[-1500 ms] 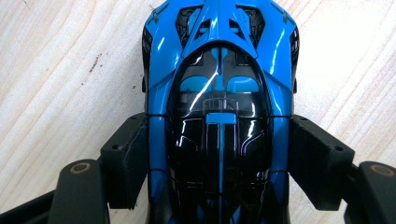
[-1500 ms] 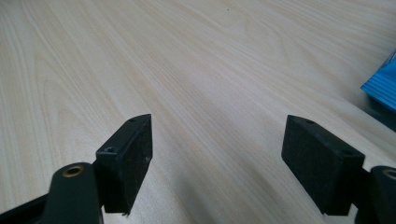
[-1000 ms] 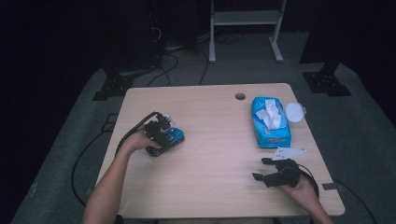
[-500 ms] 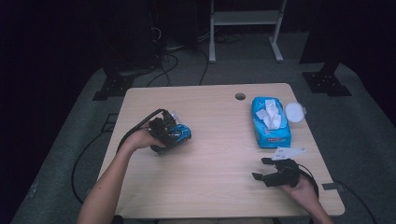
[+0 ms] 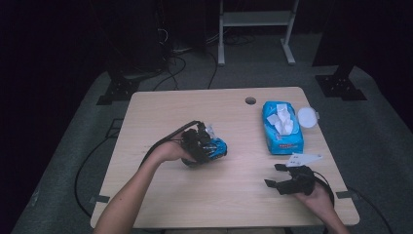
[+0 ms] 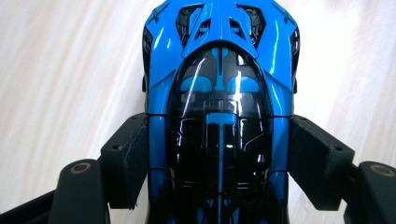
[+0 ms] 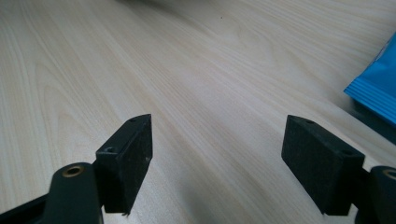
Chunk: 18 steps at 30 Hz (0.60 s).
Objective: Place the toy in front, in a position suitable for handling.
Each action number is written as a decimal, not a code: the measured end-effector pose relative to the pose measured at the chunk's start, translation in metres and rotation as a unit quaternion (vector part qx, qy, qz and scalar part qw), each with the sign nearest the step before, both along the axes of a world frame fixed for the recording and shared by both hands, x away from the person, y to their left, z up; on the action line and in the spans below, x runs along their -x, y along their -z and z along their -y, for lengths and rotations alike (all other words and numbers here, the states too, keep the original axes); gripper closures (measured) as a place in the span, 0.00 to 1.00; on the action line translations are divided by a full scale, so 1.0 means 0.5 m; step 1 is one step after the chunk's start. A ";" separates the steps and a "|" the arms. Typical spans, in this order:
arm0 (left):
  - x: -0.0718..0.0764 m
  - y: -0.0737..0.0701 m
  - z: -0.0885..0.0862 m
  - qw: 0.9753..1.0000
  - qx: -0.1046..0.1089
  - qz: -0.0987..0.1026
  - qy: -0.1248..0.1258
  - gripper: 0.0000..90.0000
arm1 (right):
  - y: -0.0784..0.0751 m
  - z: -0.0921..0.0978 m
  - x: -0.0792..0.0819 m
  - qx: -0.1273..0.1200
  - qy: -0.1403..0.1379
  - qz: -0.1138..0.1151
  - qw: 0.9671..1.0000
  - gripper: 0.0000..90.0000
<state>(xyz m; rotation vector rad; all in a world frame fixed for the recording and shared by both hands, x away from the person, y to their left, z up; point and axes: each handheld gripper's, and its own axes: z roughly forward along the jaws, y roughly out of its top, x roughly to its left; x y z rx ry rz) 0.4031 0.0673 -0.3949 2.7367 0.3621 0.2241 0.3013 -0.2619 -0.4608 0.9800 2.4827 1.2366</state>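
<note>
A glossy blue and black toy car [image 6: 219,93] sits between the two black jaws of my left gripper [image 6: 218,156], which is shut on its sides. From above, the toy car [image 5: 218,146] pokes out to the right of the left gripper [image 5: 209,148], left of the table's middle. My right gripper [image 5: 273,175] rests low over the wood near the front right, open, jaws pointing left. In its own view the right gripper [image 7: 217,154] has nothing but bare wood between its pads.
A blue wet-wipe pack [image 5: 281,126] with its round white lid [image 5: 308,117] flipped open lies at the right of the table [image 5: 243,195]. Its corner shows as the pack [image 7: 376,84] in the right gripper view. A cable hole [image 5: 250,101] is near the far edge.
My left gripper has carried the toy car to the right, toward the table's middle. The right gripper has stayed put.
</note>
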 end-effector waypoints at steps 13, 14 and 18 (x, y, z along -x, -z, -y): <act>0.025 0.047 0.084 0.999 -0.002 -0.025 0.042 0.31 | -0.002 0.005 0.001 -0.001 0.001 0.003 1.000 0.27; 0.025 0.050 0.086 0.999 -0.002 -0.026 0.042 0.31 | -0.002 0.004 0.001 -0.001 0.001 0.003 1.000 0.27; 0.023 0.062 0.094 0.999 -0.005 -0.030 0.043 0.31 | -0.002 0.004 0.001 0.000 0.001 0.002 1.000 0.27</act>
